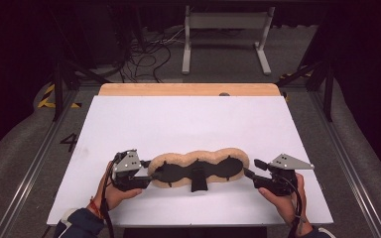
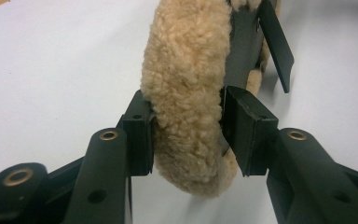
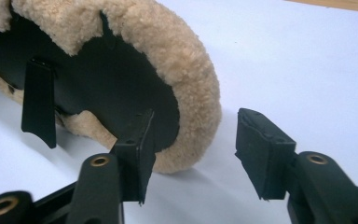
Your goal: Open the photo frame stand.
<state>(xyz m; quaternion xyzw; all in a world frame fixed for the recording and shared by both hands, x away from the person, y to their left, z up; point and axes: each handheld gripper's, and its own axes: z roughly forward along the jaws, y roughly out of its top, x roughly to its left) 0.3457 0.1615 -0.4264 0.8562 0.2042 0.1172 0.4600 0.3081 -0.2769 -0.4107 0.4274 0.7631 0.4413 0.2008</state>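
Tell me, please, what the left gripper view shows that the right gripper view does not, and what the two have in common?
Left gripper view: the left gripper has both pads pressed on the end of the fleece cover, squeezing its tan rim.

Right gripper view: the right gripper stands open at the cover's other end; one pad sits against the black lining, the other is clear of the fleece. A strip of wooden edge runs along the top.

Both: the tan fleece with black lining, a loose black strap, and the white table surface.
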